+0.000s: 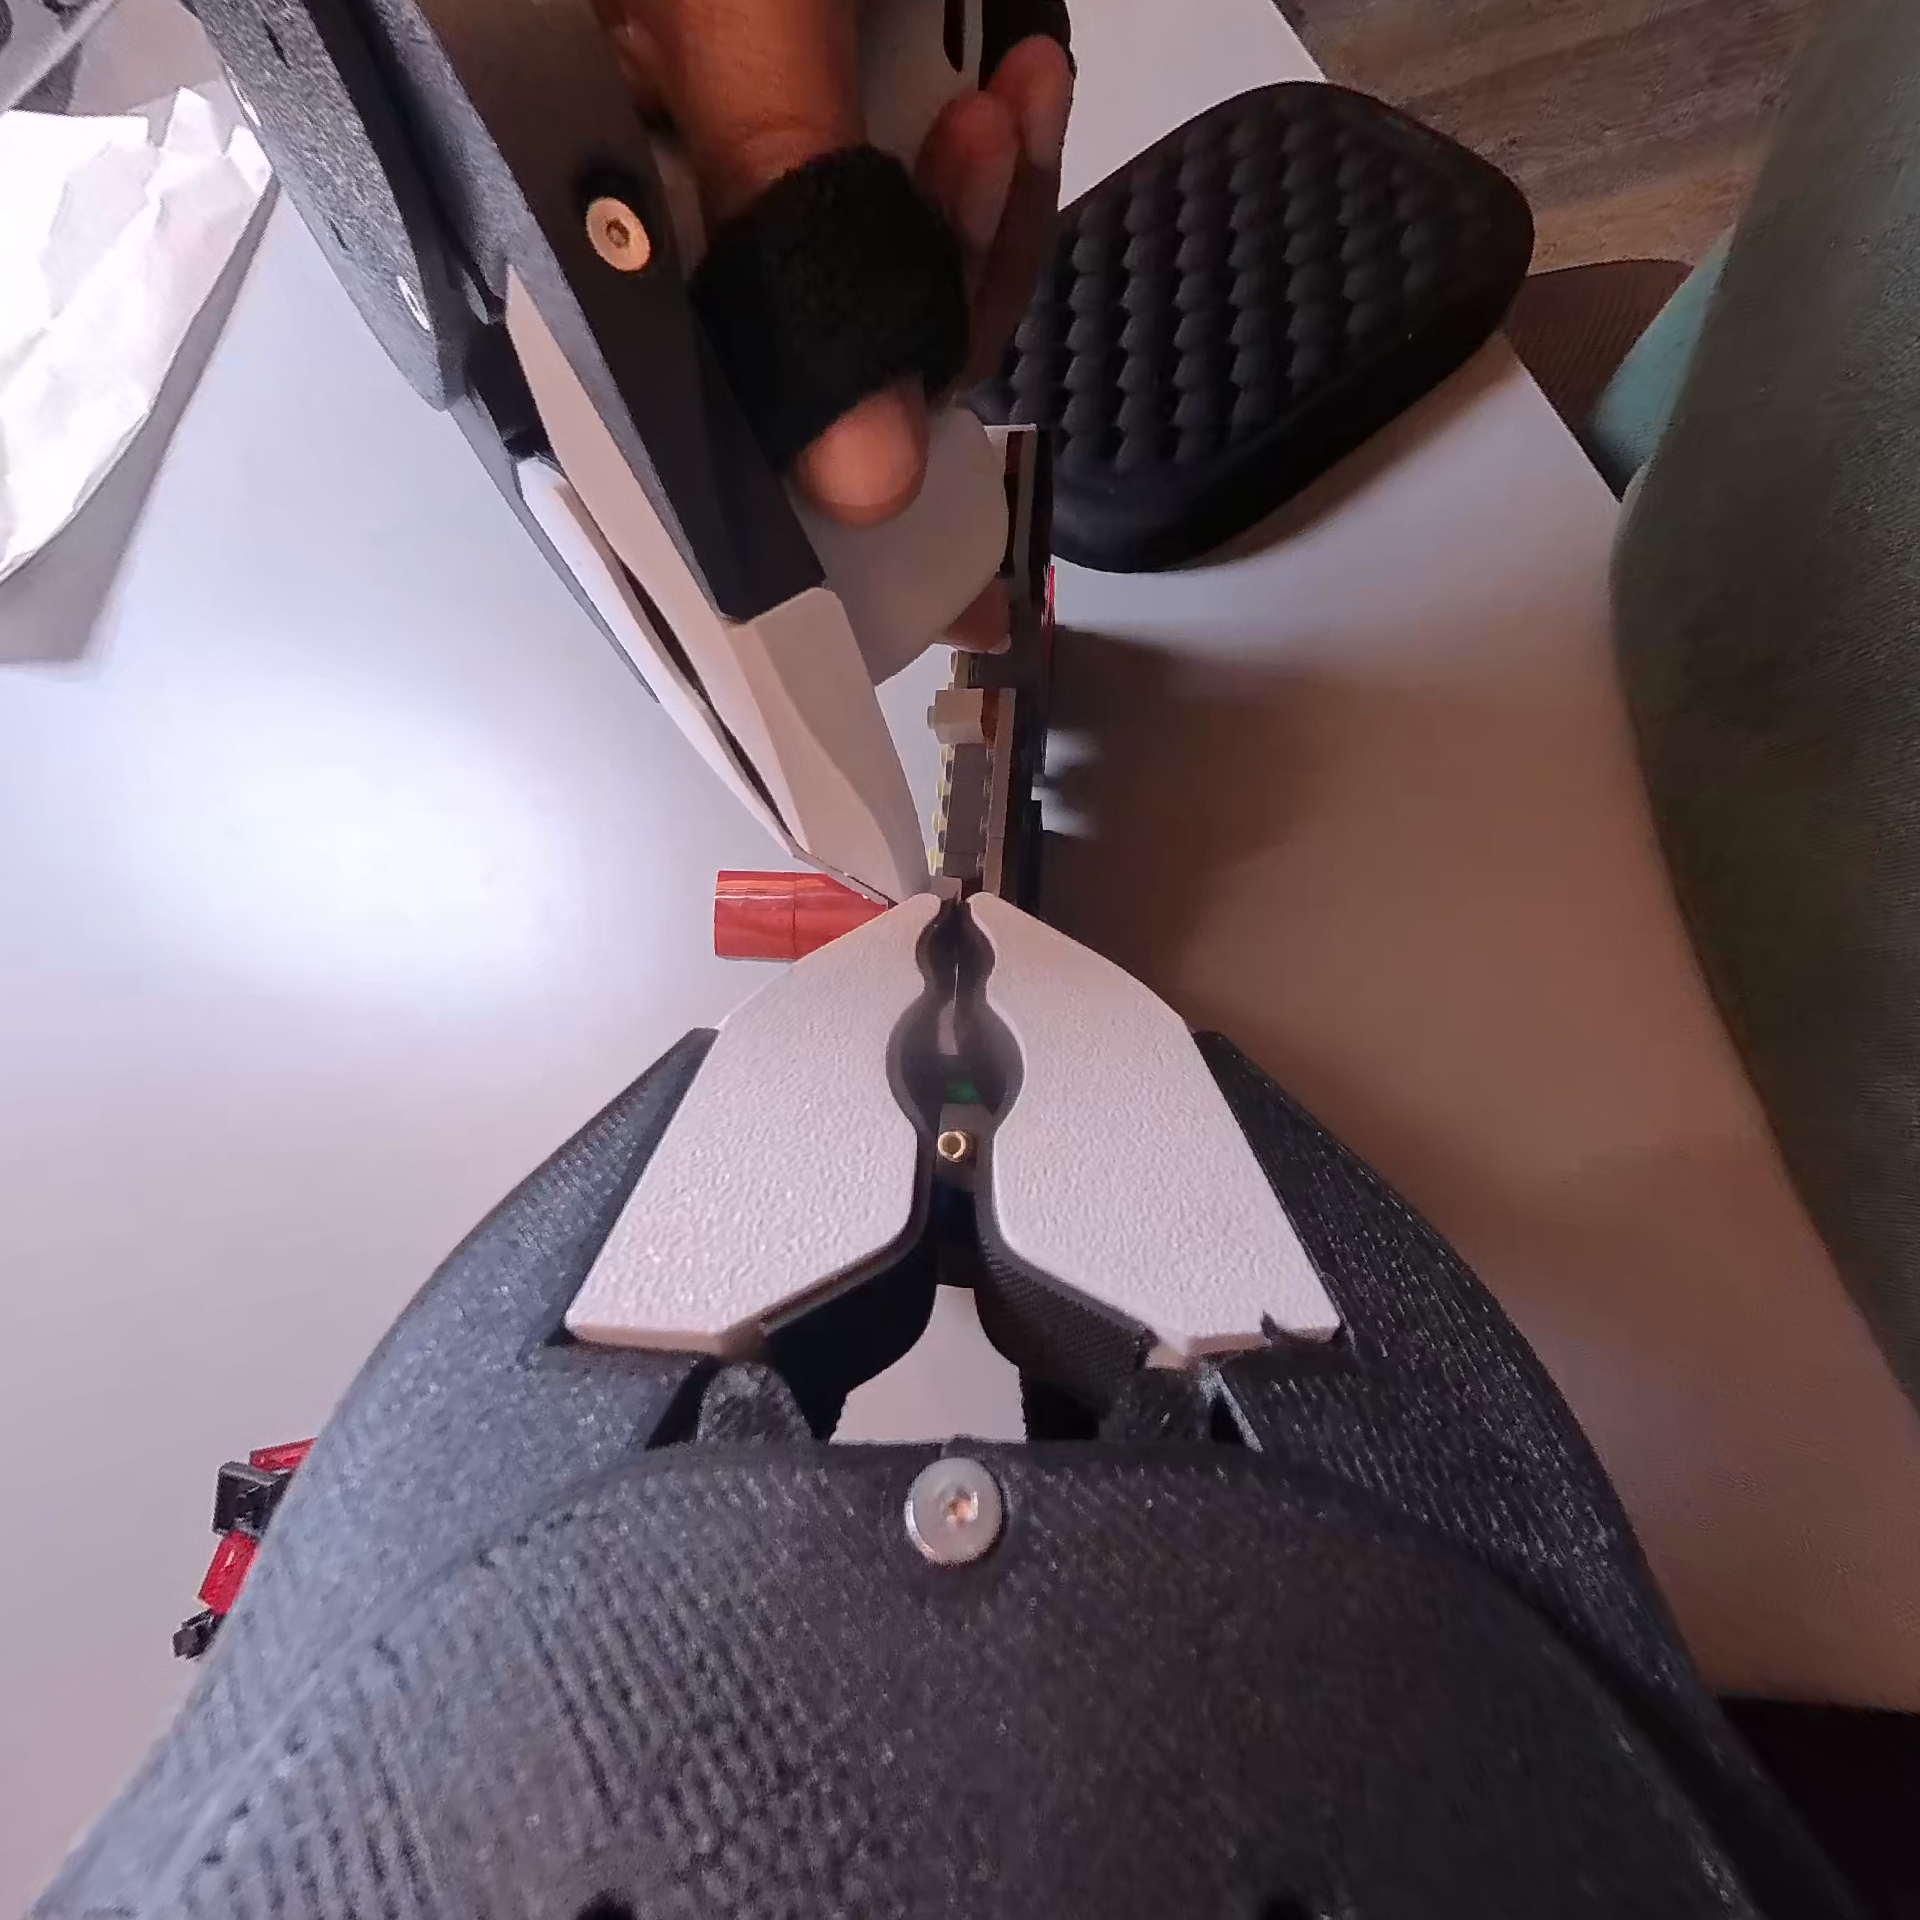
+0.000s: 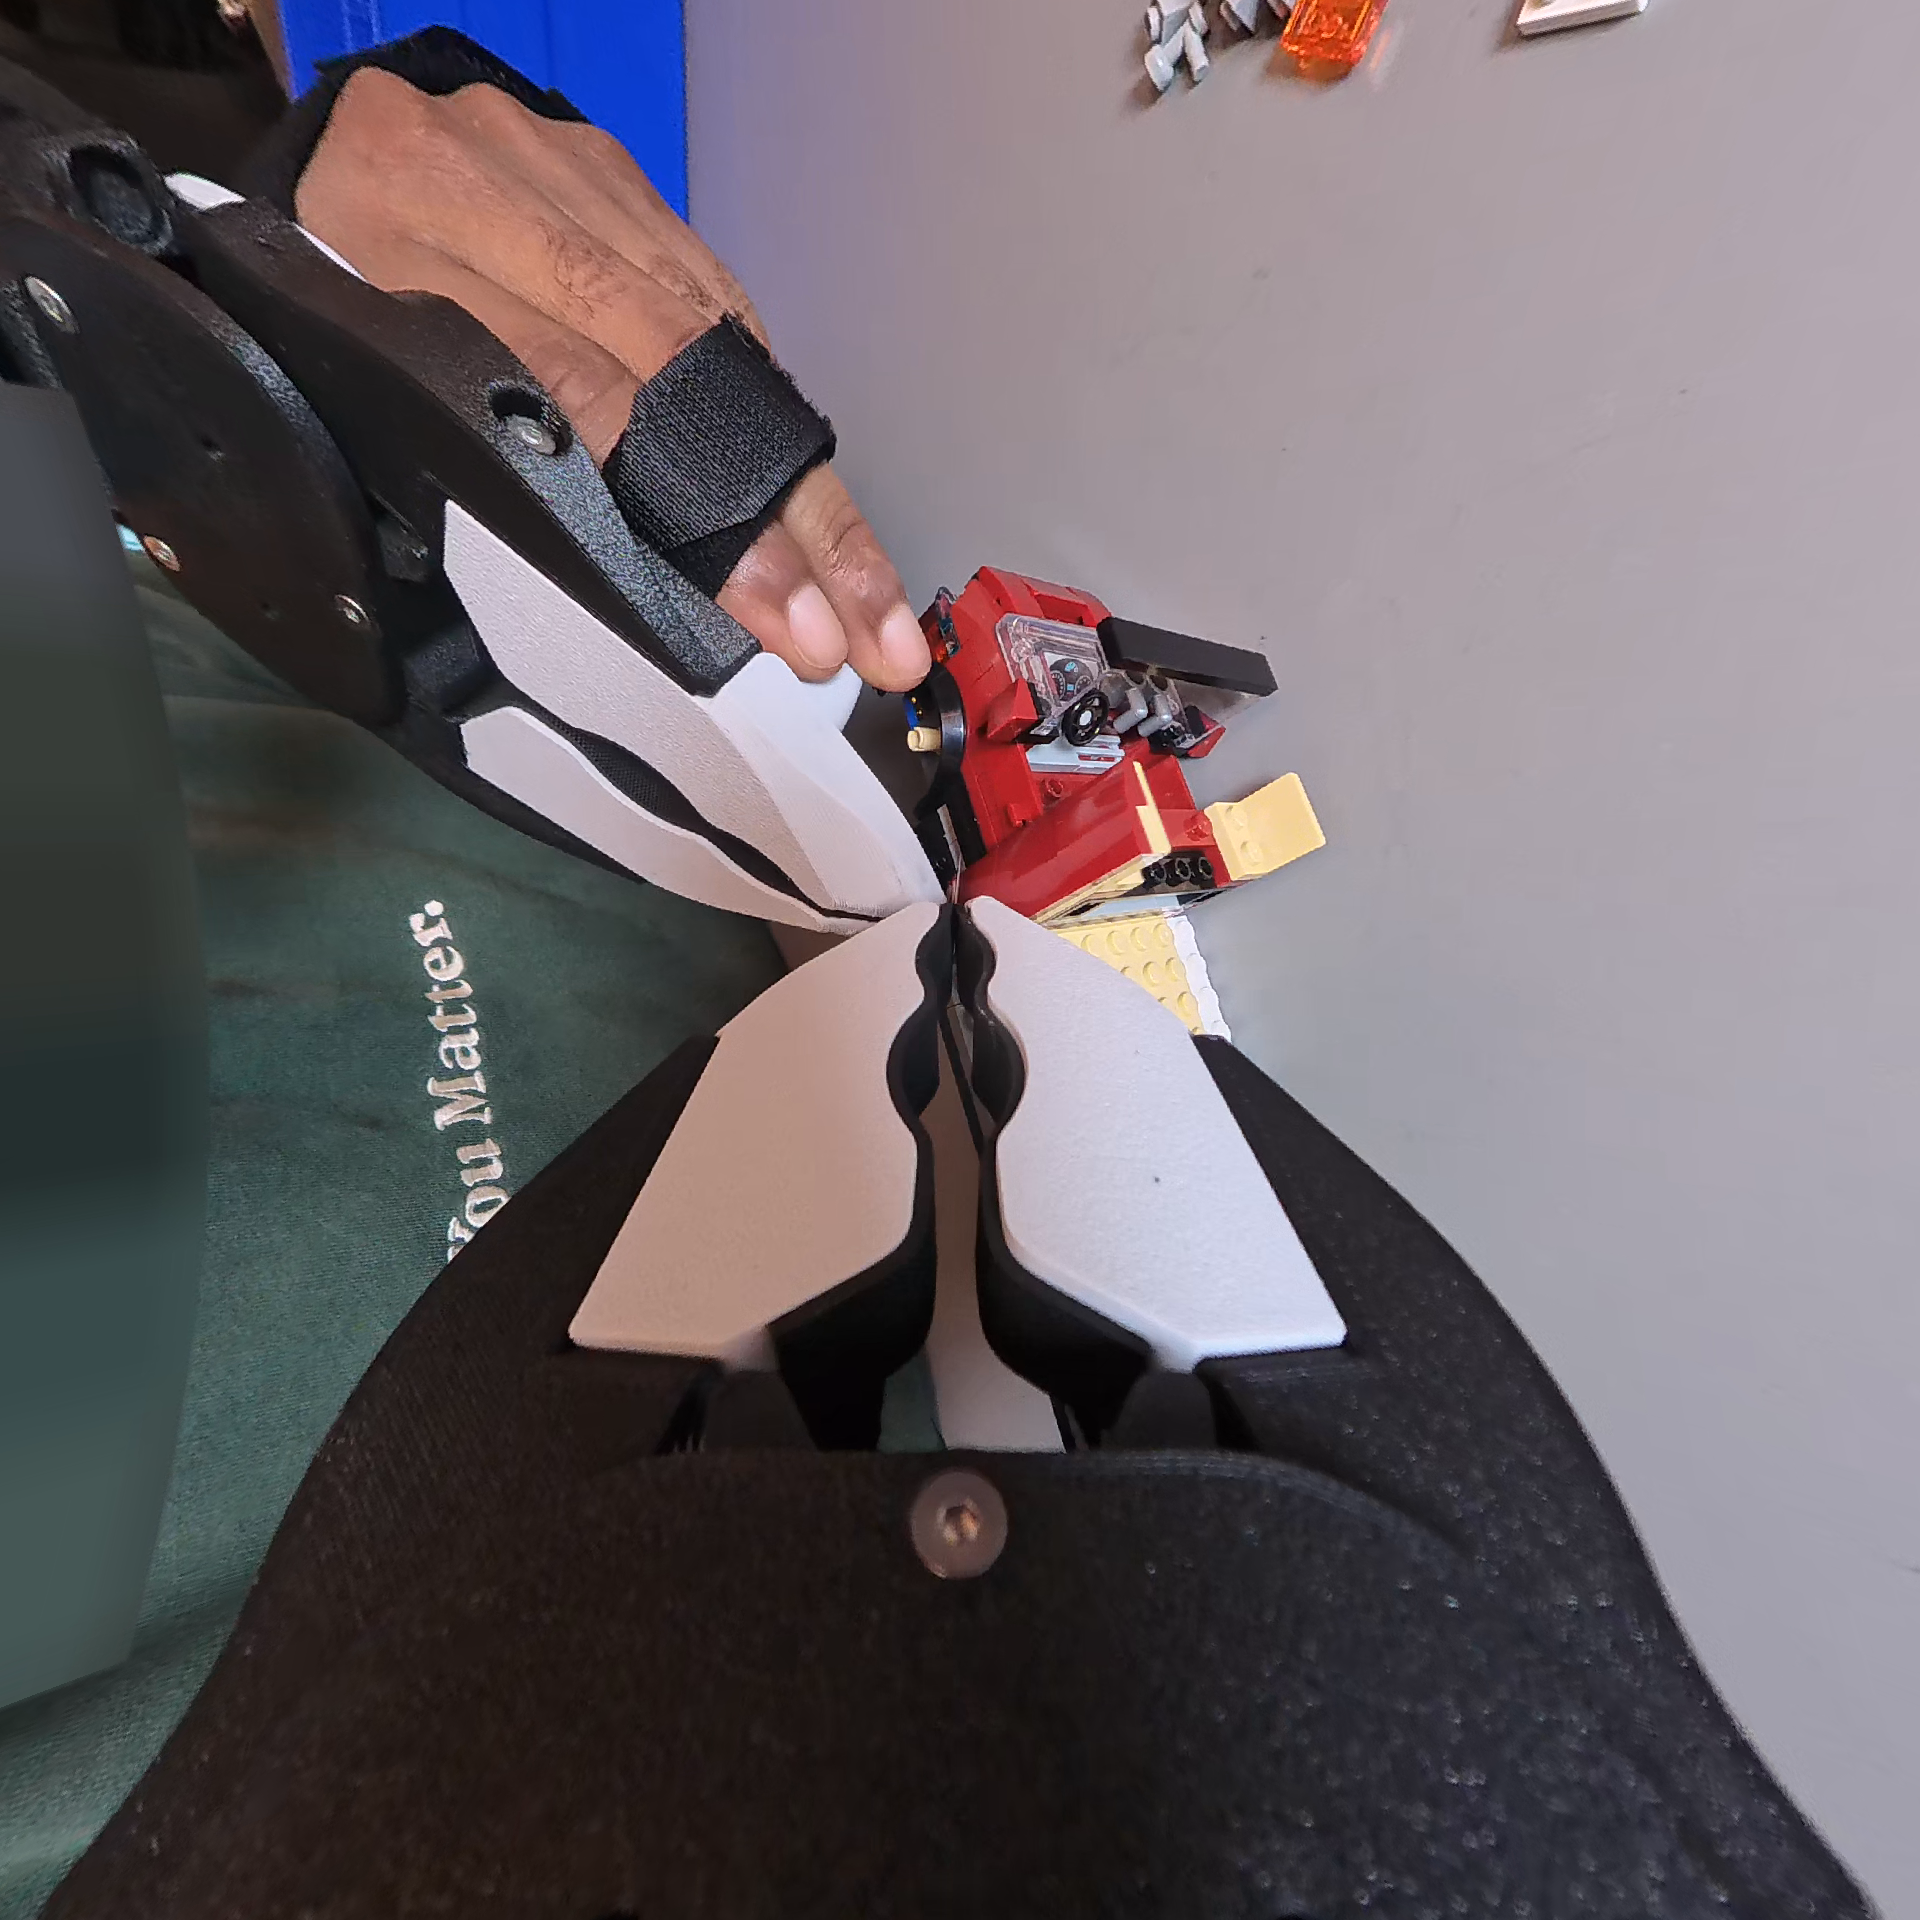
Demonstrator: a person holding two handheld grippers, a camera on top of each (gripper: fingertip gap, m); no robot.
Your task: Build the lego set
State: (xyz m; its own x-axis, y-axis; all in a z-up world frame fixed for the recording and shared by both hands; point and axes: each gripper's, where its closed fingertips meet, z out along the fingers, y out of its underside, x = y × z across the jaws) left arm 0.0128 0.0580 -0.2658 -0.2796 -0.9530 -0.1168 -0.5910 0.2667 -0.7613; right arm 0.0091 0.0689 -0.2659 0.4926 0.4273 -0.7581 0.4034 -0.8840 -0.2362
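Observation:
The lego model (image 2: 1060, 748) is a red vehicle with a clear windscreen, a black roof plate and tan plates (image 2: 1143, 956), held up in front of the grey table. In the left wrist view the model (image 1: 997, 748) shows edge-on. My right gripper (image 2: 956, 914) is shut, with a thin plate edge of the model between its fingers. My left gripper (image 1: 956, 909) is shut on the model's near end. The two grippers' tips meet at the same spot; the left gripper (image 2: 925, 894) comes in from the upper left in the right wrist view. A red cylinder piece (image 1: 779, 914) lies just left of the tips.
Loose grey pieces (image 2: 1174, 42), an orange clear piece (image 2: 1335, 31) and a white piece (image 2: 1579, 16) lie at the table's far side. Red and black pieces (image 1: 244, 1507) and white crumpled paper (image 1: 104, 312) lie to the left. A black armrest (image 1: 1247, 312) and the person's green shirt (image 2: 364, 1039) are close.

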